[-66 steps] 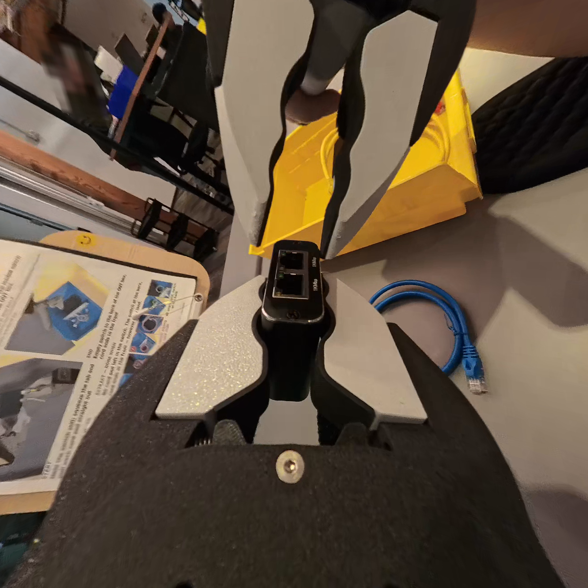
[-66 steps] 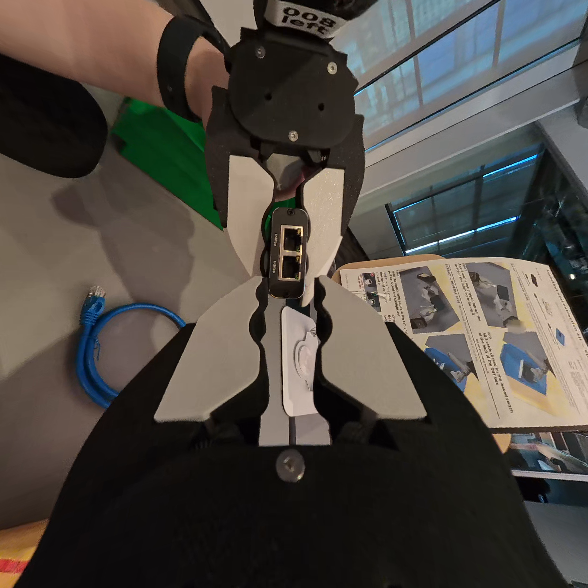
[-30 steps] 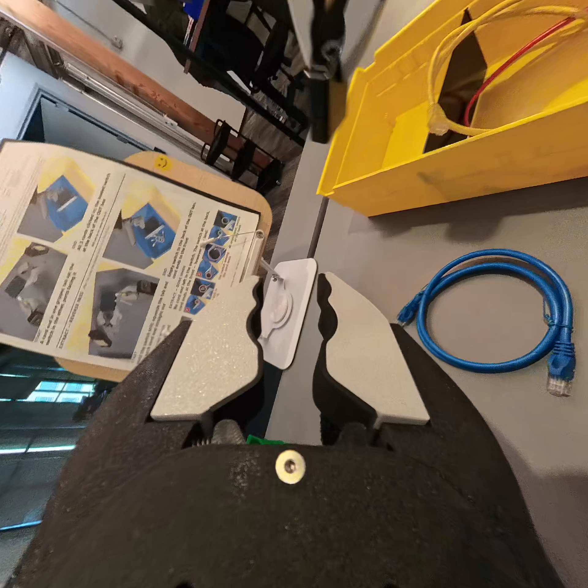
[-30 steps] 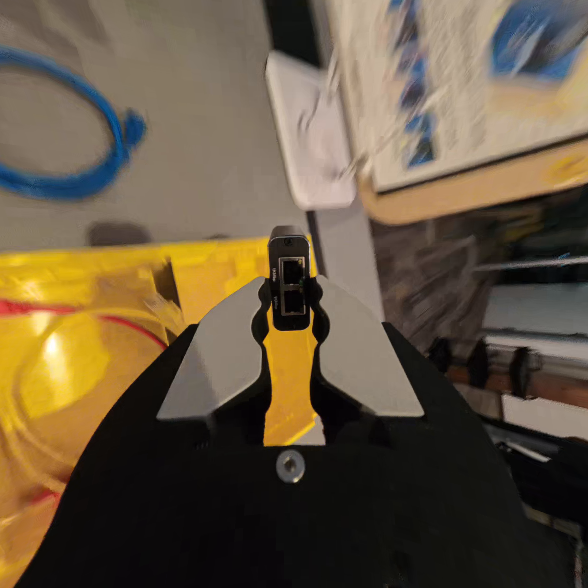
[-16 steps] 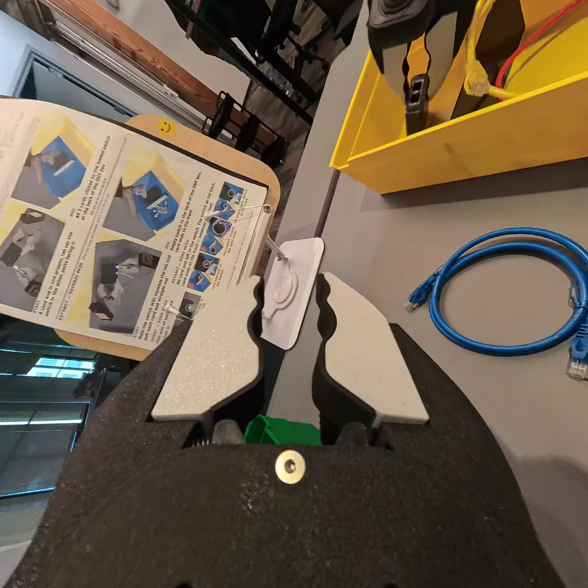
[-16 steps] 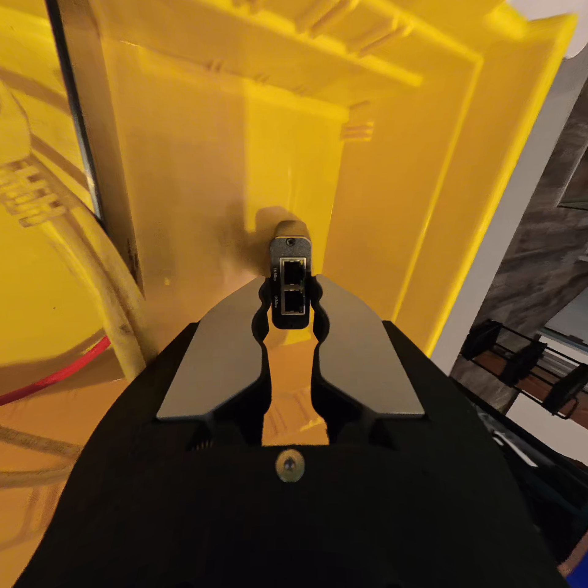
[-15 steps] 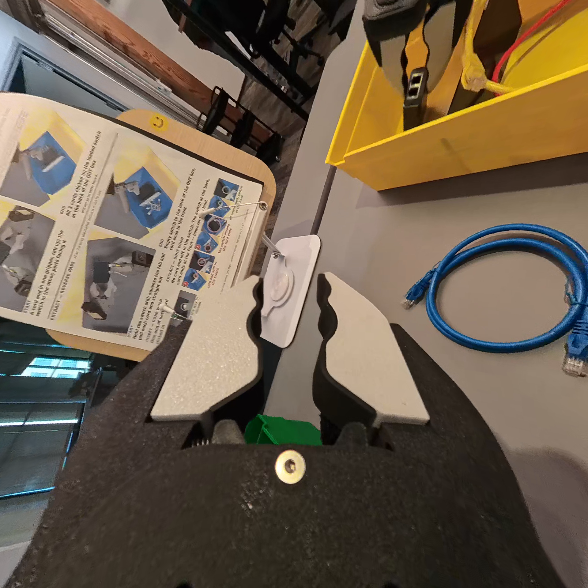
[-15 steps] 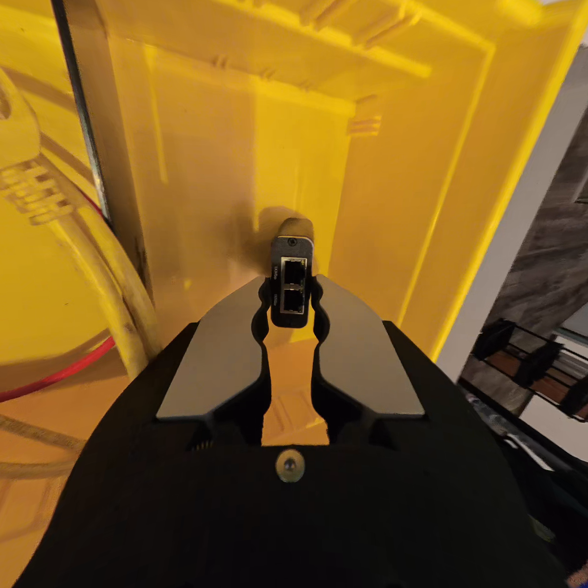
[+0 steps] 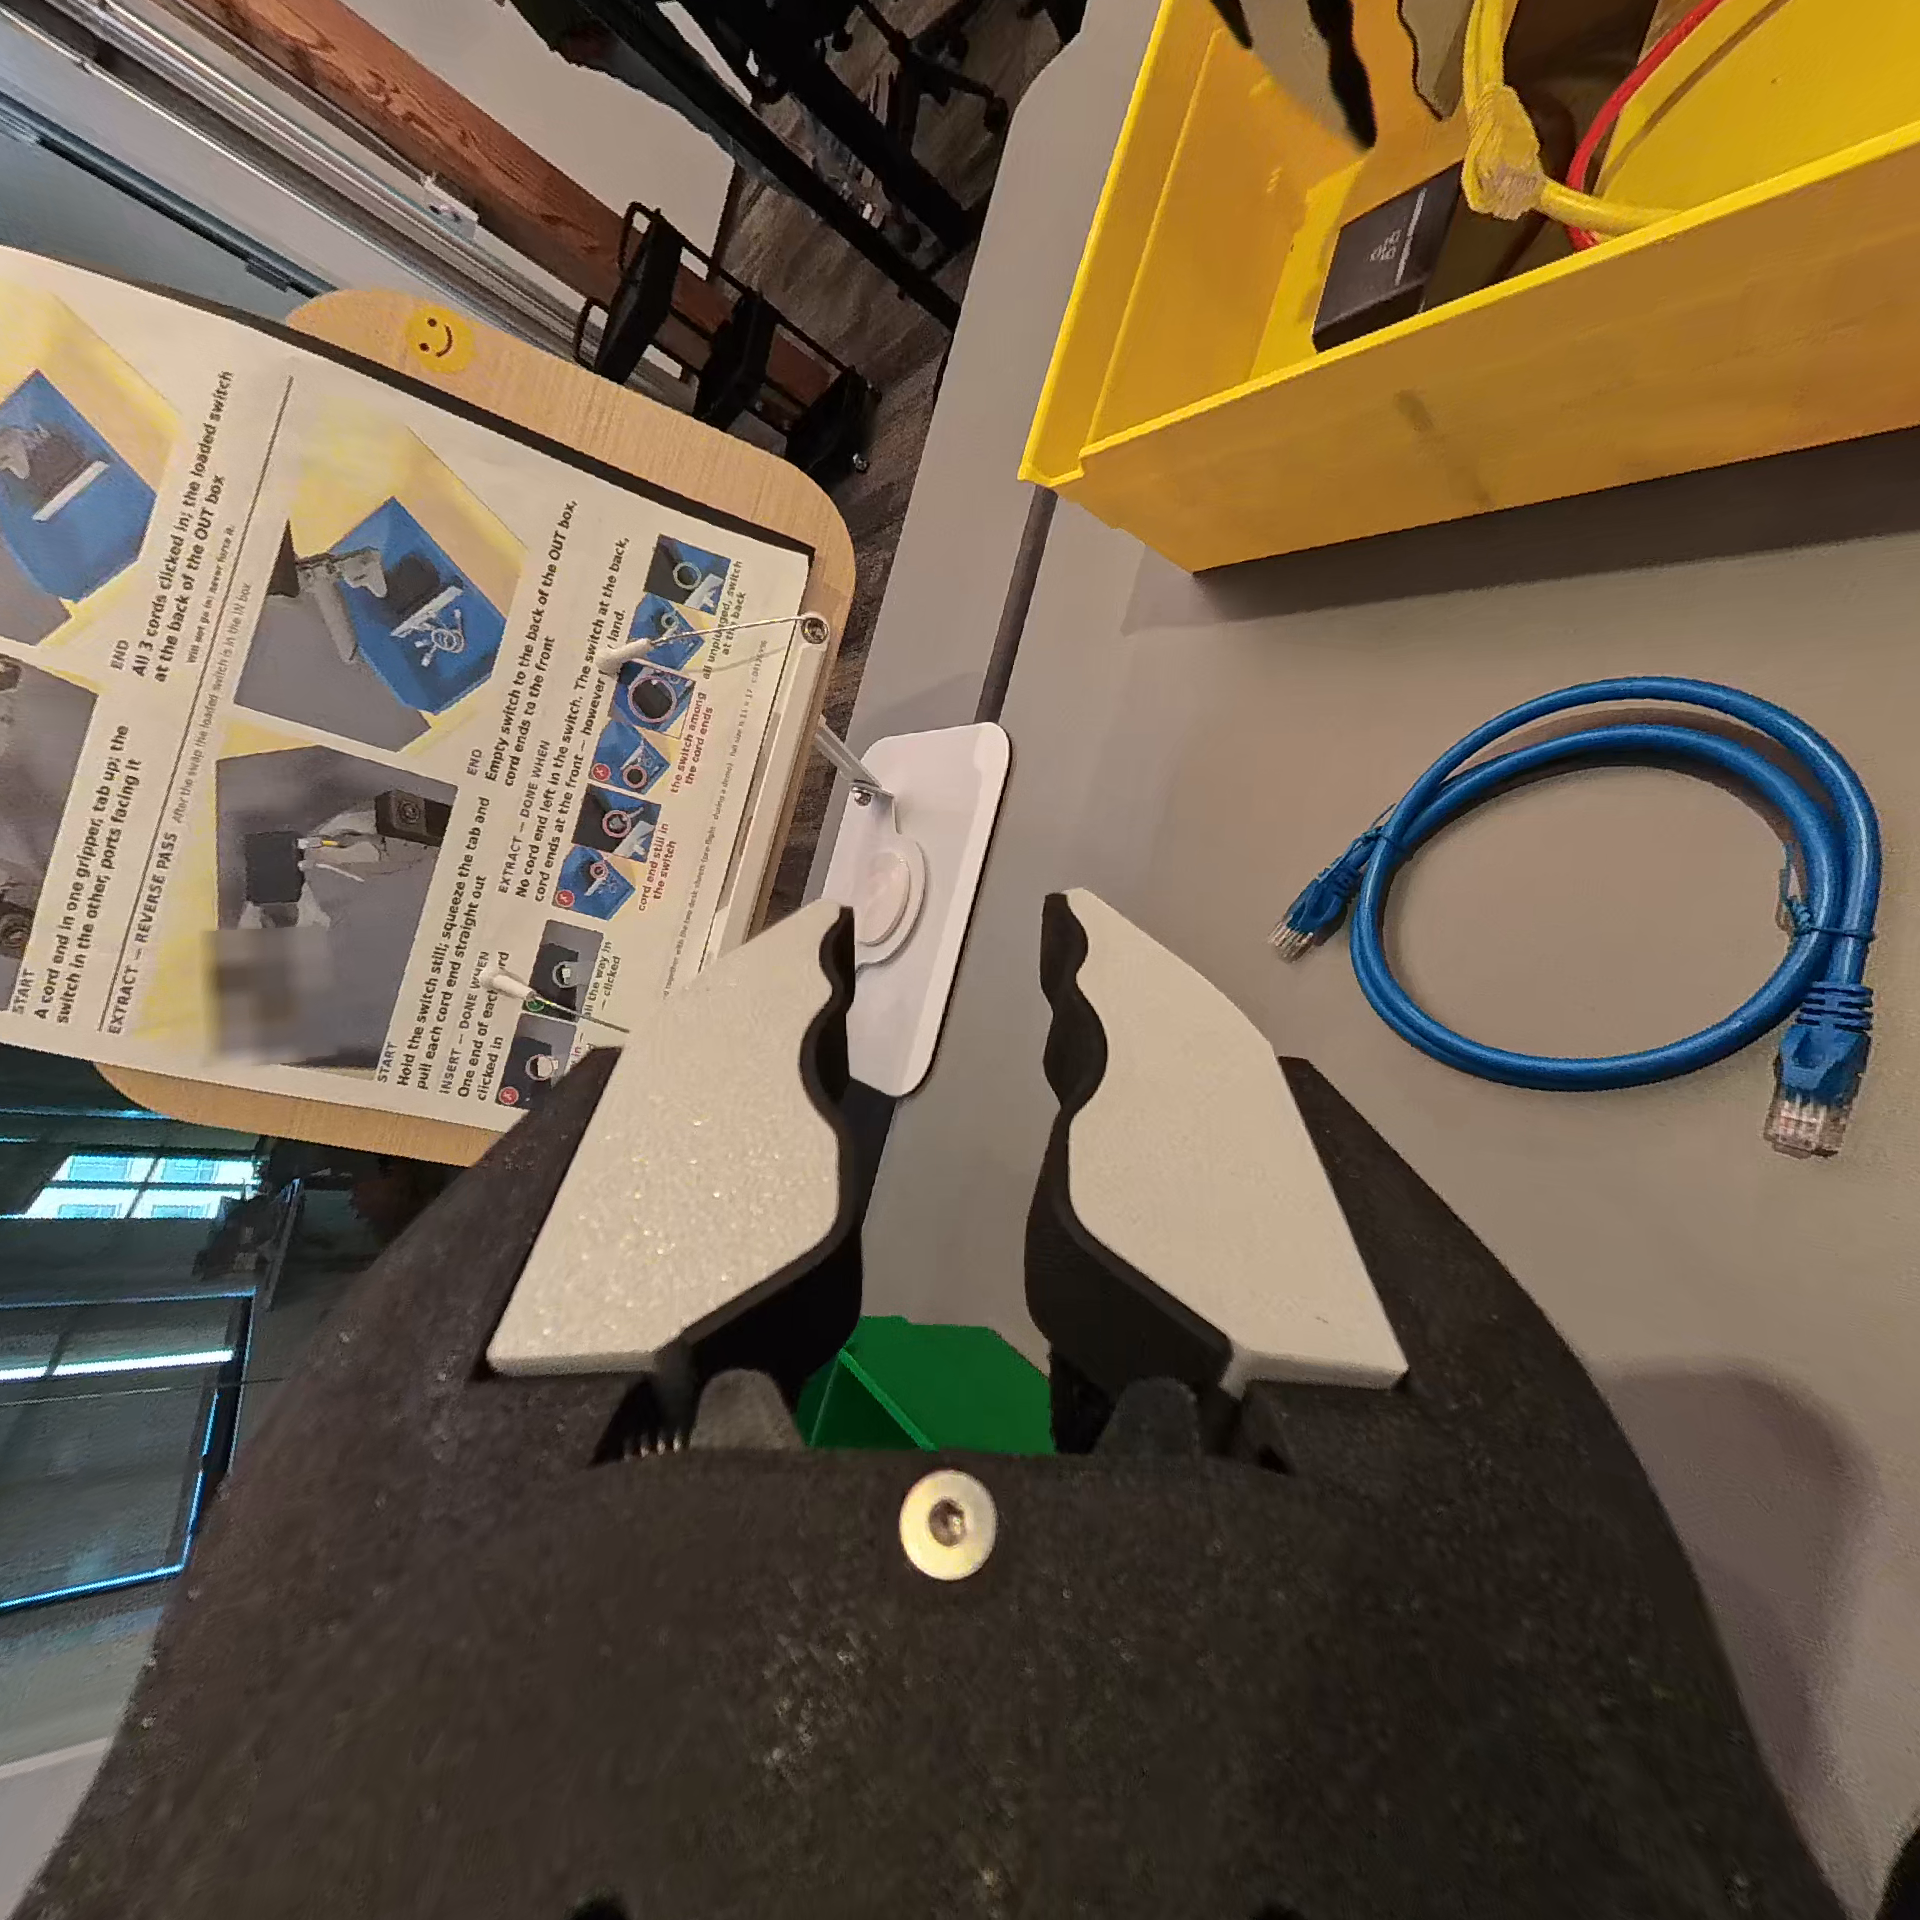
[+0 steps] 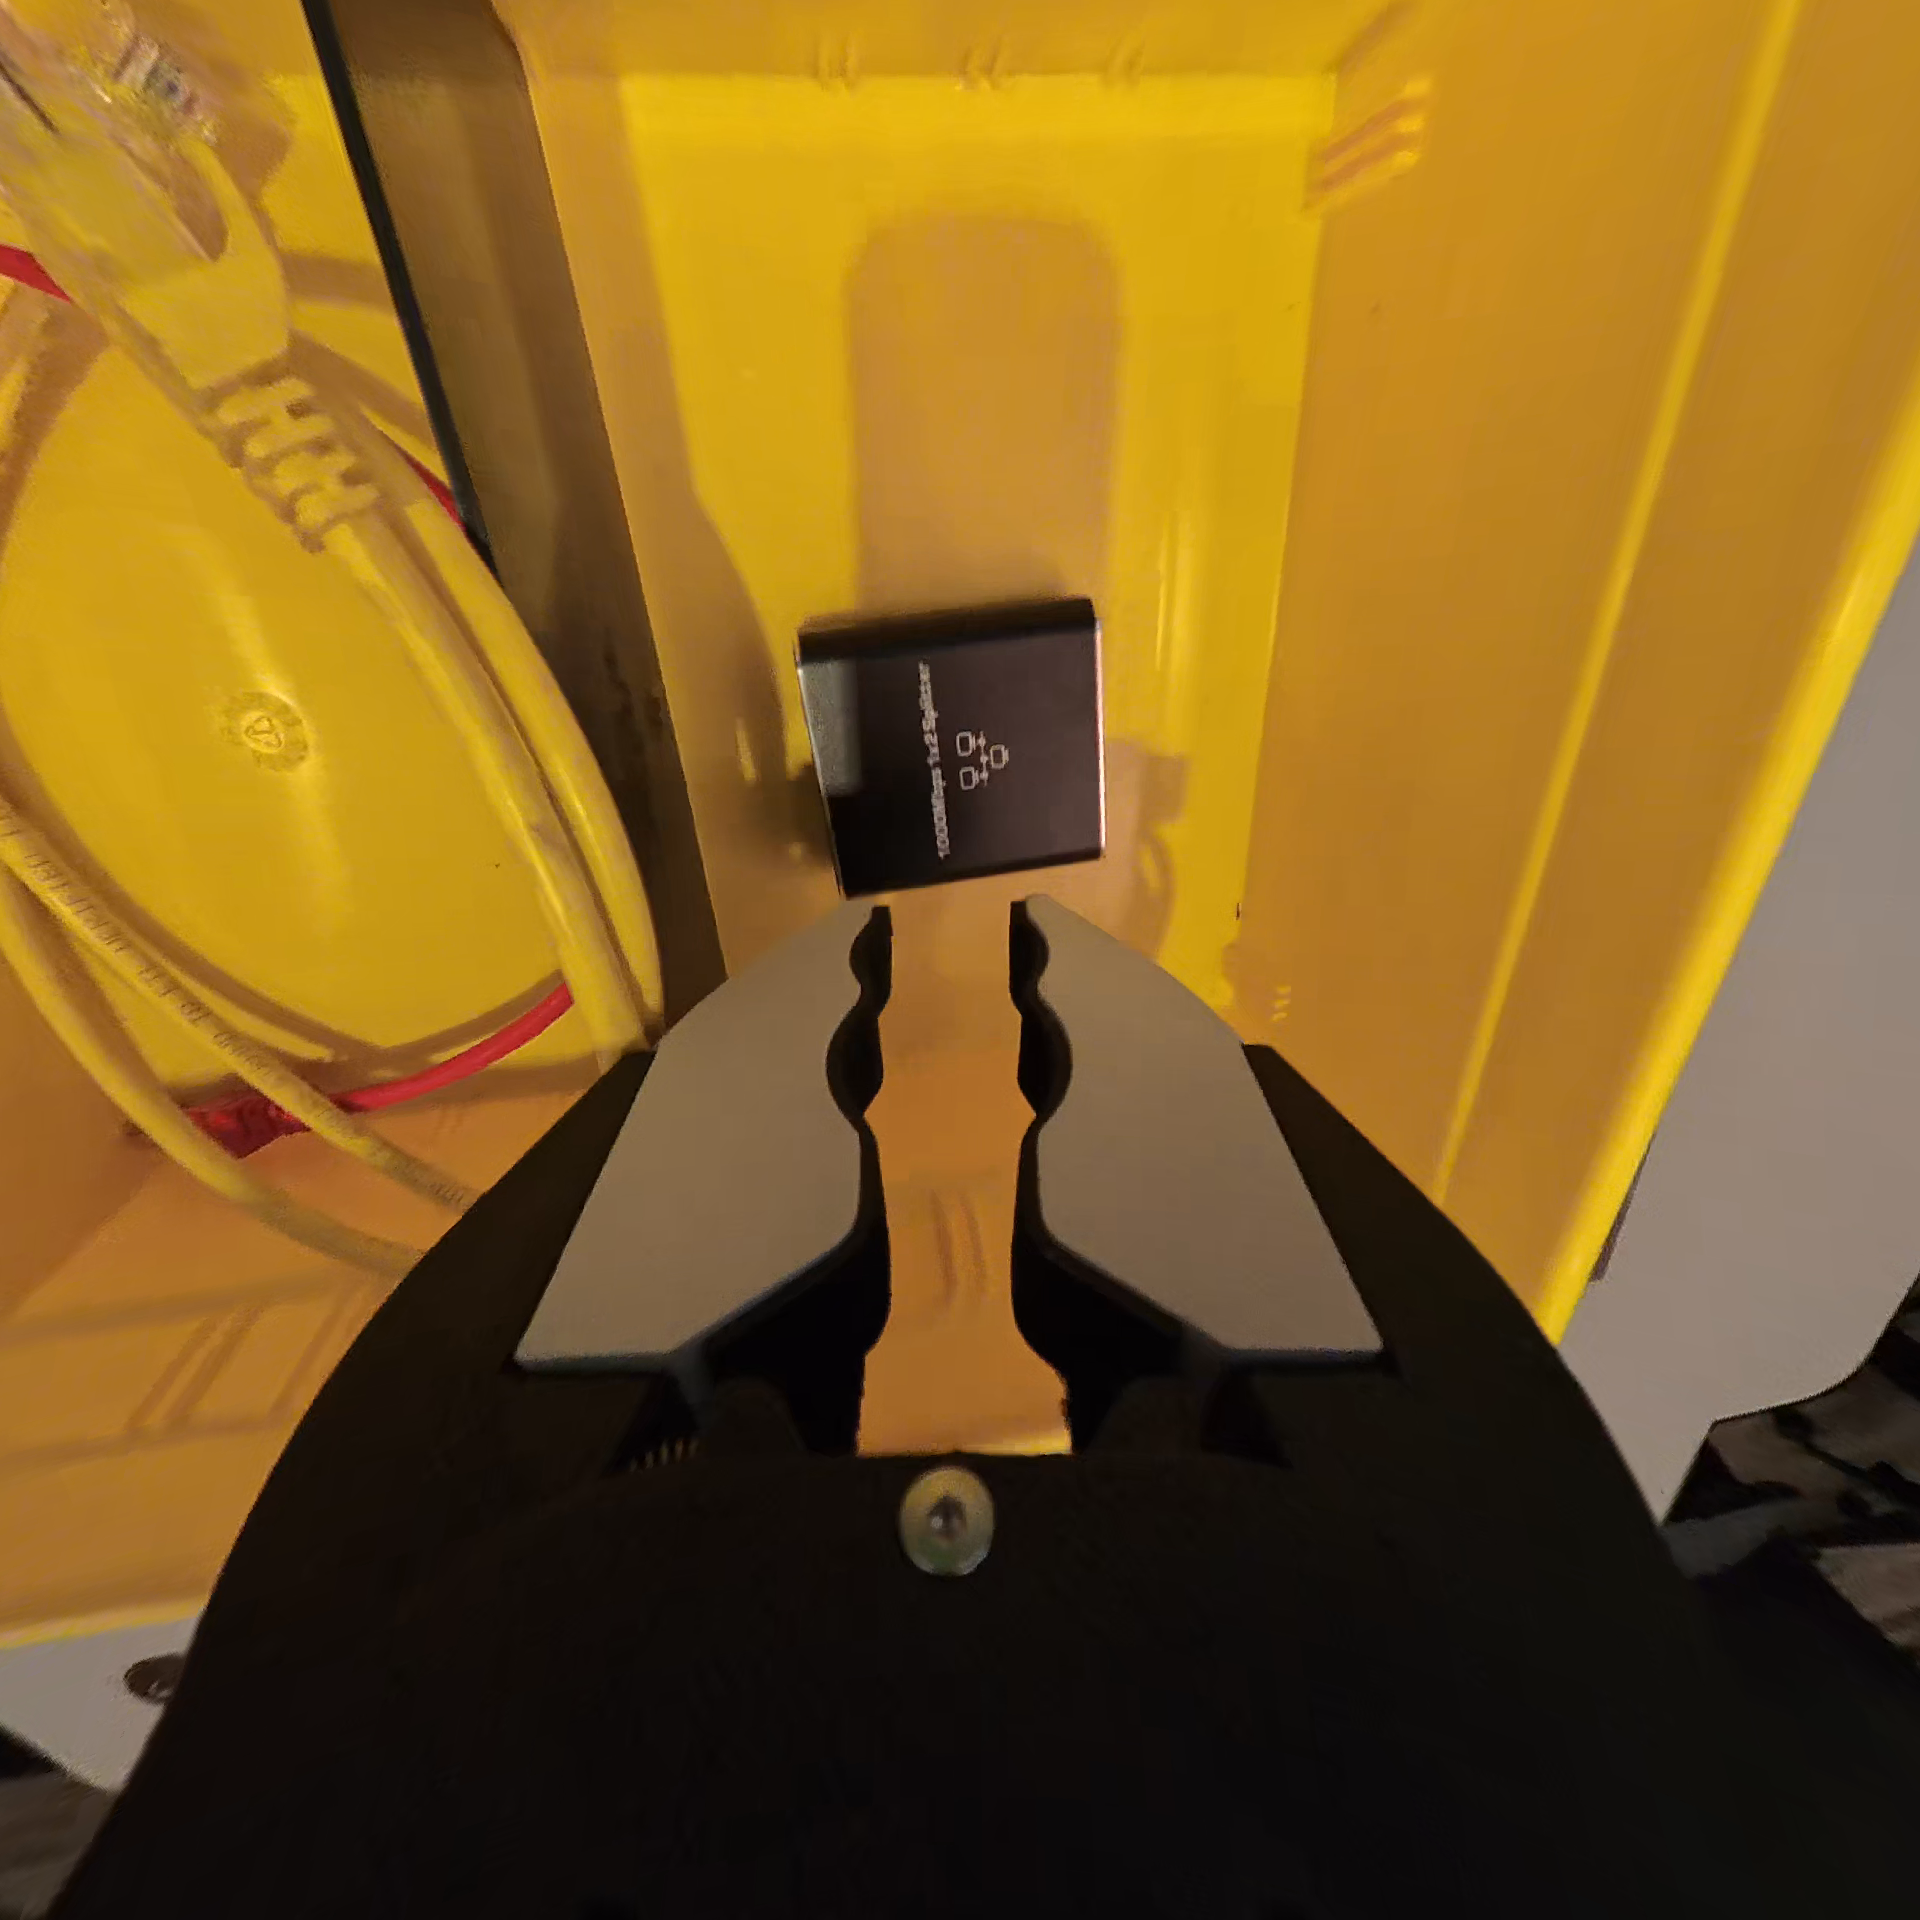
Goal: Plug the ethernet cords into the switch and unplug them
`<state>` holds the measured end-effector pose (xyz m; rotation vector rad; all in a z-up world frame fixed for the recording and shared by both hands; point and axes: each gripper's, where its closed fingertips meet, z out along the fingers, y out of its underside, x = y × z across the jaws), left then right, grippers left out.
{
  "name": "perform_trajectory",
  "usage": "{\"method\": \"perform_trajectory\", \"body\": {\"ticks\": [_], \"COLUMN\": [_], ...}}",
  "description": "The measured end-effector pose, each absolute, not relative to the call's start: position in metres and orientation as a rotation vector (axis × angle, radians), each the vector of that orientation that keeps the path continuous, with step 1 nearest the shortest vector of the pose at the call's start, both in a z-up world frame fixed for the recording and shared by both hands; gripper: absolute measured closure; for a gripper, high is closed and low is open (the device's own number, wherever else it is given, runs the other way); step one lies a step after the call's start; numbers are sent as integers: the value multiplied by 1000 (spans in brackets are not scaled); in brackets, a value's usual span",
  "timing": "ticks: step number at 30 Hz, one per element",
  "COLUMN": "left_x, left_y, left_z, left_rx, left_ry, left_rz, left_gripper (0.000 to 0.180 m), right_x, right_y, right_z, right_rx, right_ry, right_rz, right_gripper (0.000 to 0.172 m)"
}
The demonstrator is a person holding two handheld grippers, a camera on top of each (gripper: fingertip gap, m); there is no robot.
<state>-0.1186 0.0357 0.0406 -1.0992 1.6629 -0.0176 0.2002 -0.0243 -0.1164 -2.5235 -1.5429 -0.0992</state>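
Note:
The small black switch (image 10: pixel 951 743) lies flat on the floor of the yellow bin (image 10: pixel 1403 623), just beyond my right gripper (image 10: pixel 951 914), whose pads stand apart with nothing between them. In the left wrist view the switch (image 9: pixel 1382 255) shows inside the yellow bin (image 9: pixel 1455 416) at the top right. A yellow cord (image 10: pixel 343 582) and a red cord (image 10: pixel 457 1060) lie in the bin's other compartment. My left gripper (image 9: pixel 945 914) is open and empty above the grey table (image 9: pixel 1455 1299). A coiled blue cord (image 9: pixel 1621 883) lies on the table to its right.
An instruction sheet on a wooden clipboard (image 9: pixel 416 727) stands at the table's left edge on a white stand base (image 9: pixel 935 831). A green bin (image 9: pixel 925 1392) shows between my left fingers near their base. The right gripper's fingers (image 9: pixel 1309 52) show at the top above the yellow bin. Left tips to right tips: about 35 cm.
My right gripper carried the switch into the yellow bin and let it go; it now lies flat on the bin floor. My left gripper stayed open and barely moved.

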Motion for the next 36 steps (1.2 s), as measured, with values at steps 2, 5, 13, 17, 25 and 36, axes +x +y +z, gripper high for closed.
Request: {"method": "perform_trajectory", "body": {"ticks": [2,5,13,17,25,36], "left_x": [-120,-124,-162,-187,-208,-226], "left_y": [37,39,55,51,28,19], "left_z": [40,39,75,102,130,148], "left_rx": [-1104,-1122,-1162,-1141,-1060,-1008], "left_ry": [1667,1668,1516,1418,1371,1317], "left_rz": [-13,-25,-53,-100,-160,-265], "left_gripper": [146,147,148,149,149,150], "right_x": [205,205,-37,-113,-127,-109], "right_y": [-27,-8,-82,-88,-68,-66], "right_z": [-111,-65,59,-6,-109,-157], "right_rx": [-2552,-2379,-1596,-1861,-2205,-2481], "right_ry": [-1520,-1371,-1215,-1179,-1291,-1412], "right_rz": [-105,-274,15,250,189,26], "right_gripper": [155,154,139,154,147,155]}}
